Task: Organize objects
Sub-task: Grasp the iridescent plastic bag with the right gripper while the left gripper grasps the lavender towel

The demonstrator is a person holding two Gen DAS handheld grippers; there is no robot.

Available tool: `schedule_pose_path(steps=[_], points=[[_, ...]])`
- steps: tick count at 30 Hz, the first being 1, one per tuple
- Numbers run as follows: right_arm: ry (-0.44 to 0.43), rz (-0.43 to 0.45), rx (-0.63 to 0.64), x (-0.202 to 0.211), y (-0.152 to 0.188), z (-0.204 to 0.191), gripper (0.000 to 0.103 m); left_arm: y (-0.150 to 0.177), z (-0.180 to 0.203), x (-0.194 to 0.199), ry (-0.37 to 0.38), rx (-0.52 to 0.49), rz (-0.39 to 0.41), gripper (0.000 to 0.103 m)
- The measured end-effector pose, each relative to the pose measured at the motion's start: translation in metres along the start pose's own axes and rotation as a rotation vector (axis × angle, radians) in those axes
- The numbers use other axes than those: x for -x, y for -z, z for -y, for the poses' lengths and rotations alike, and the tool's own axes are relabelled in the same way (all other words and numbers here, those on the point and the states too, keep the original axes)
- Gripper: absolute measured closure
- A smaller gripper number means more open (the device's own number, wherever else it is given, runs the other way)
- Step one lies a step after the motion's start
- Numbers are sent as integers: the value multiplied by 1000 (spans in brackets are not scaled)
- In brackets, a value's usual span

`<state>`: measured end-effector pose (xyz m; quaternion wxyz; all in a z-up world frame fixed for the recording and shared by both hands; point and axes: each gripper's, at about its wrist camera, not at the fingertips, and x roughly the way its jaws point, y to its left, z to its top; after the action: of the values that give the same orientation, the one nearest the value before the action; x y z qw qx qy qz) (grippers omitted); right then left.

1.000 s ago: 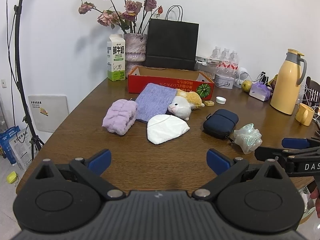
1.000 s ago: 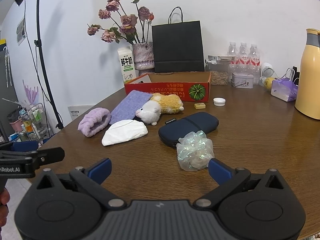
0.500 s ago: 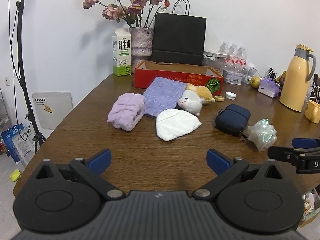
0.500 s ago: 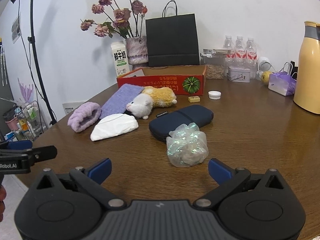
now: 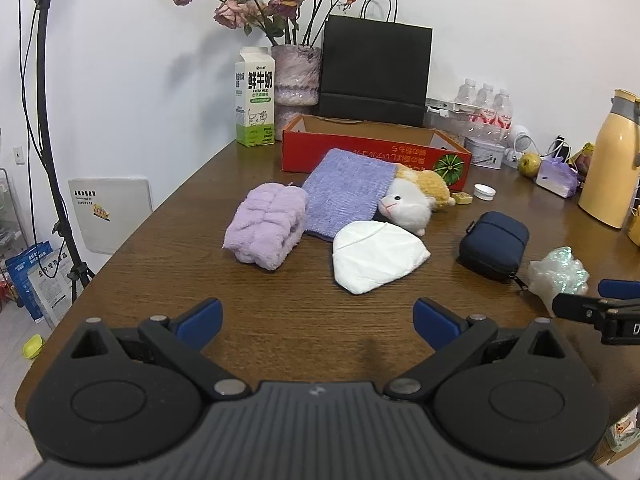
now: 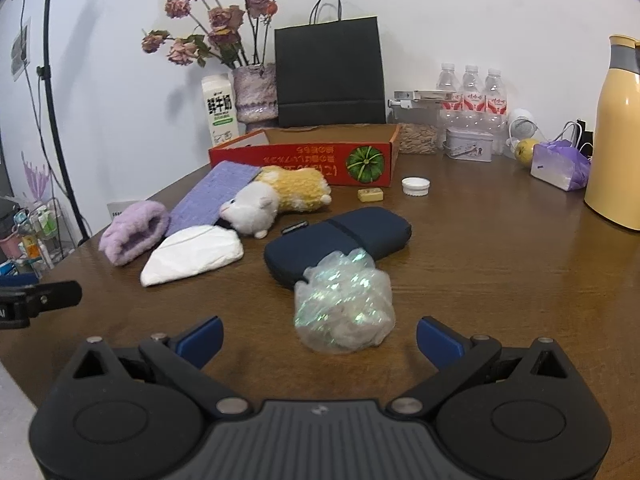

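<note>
A: Where do the hand-held grippers stand?
B: The left hand-held gripper and right hand-held gripper both hang released above the brown wooden counter.
A: And the crumpled iridescent plastic wrap?
B: It lies just ahead of the right one's spread fingers, touching the navy zipped fabric case.

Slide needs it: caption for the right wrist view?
Open right gripper nears an iridescent plastic ball before a navy pouch on the table.
</note>
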<state>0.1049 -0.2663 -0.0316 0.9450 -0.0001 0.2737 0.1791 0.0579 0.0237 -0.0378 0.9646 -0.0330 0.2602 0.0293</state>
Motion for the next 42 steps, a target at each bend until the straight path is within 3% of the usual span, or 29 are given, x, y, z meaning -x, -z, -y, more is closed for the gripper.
schedule_pose_path(steps=[11,17,19,22,32,42], points=[[6,-8,13,-26,-8,7,13,-14,-8,-22,-10,3,3,0],[-17,-24,33,-37,-12,7,30,-21,-13,-33,-16,5,1,0],[-27,-25,38,-40,-13,7,42,-24,-14,-37,-18,4,-1,0],[-42,-22,58,-42,-16,6,48,-28,-16,-43,-23,-2,-2,0],[-95,2,82,-49,-31,2,52,-45,-19,-69,-26,-22,-22,0],[-113,43,86,-63,-53,-2,53,-61,-26,-110,-90,-85,-68,0]])
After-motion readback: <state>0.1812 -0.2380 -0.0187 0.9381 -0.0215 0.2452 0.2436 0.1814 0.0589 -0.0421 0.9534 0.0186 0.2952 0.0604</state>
